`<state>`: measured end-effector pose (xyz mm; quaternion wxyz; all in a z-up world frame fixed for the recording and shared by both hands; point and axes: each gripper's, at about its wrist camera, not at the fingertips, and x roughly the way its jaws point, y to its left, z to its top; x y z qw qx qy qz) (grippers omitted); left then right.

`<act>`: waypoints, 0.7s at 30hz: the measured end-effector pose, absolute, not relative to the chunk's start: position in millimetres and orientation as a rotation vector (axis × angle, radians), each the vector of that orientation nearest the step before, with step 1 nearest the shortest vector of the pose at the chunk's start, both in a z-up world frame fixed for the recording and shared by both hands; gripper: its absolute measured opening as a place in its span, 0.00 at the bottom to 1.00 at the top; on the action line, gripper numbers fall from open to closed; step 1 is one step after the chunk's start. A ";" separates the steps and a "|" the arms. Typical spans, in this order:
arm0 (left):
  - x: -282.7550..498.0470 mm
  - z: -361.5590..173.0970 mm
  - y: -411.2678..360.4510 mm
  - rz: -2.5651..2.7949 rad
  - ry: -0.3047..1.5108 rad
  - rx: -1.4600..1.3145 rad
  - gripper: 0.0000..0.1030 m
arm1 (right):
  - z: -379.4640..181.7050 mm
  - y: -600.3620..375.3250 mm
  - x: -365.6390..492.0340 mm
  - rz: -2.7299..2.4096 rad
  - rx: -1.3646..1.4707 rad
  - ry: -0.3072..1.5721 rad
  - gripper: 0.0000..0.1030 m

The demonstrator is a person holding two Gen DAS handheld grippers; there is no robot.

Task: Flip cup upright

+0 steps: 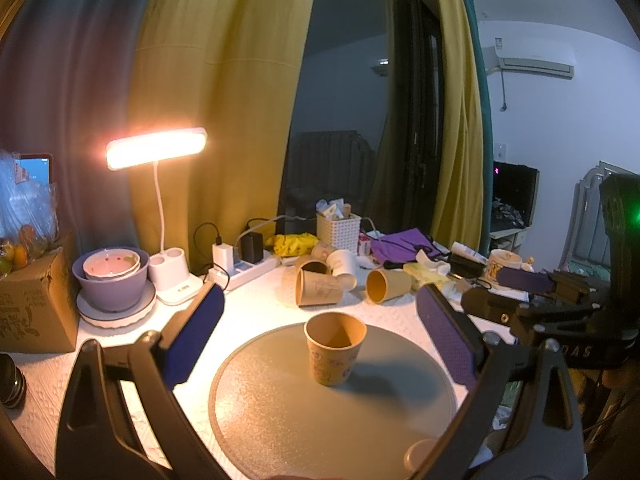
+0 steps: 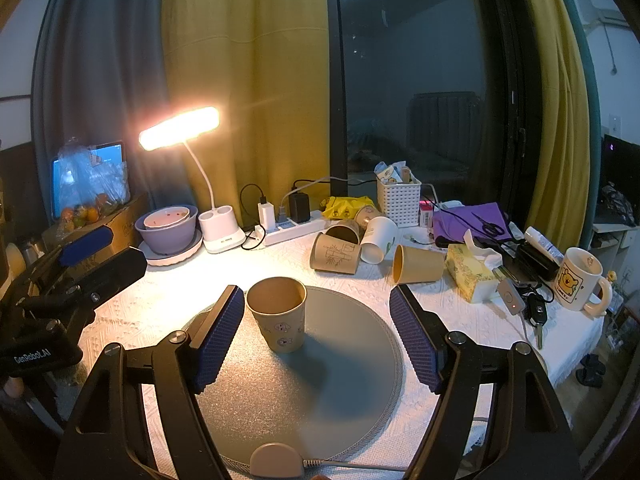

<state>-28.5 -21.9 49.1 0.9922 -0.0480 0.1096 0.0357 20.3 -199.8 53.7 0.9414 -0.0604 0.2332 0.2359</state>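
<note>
A tan paper cup (image 1: 334, 348) with small printed figures stands upright, mouth up, on a round grey mat (image 1: 280, 412). It also shows in the right wrist view (image 2: 279, 314) on the mat (image 2: 344, 384). My left gripper (image 1: 320, 332) is open and empty, its blue pads wide on either side of the cup and a little nearer than it. My right gripper (image 2: 316, 334) is open and empty; the cup stands close to its left pad (image 2: 218, 338). Each gripper shows at the edge of the other's view.
Several paper cups (image 2: 340, 254) lie on their sides behind the mat, one more (image 2: 418, 264) beside a tissue pack (image 2: 470, 272). A lit desk lamp (image 2: 180, 128), bowls (image 2: 168, 228), power strip (image 2: 292, 230), white basket (image 2: 400, 200), mug (image 2: 580, 278) and keys crowd the white tablecloth.
</note>
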 end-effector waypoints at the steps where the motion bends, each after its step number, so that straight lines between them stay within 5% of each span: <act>1: -28.4 49.1 -22.5 0.072 0.220 -0.097 0.95 | 53.8 -199.8 20.1 0.481 -0.124 0.476 0.76; 21: -29.0 49.7 -23.4 0.072 0.218 -0.097 0.95 | 53.3 -199.0 20.2 0.481 -0.123 0.475 0.76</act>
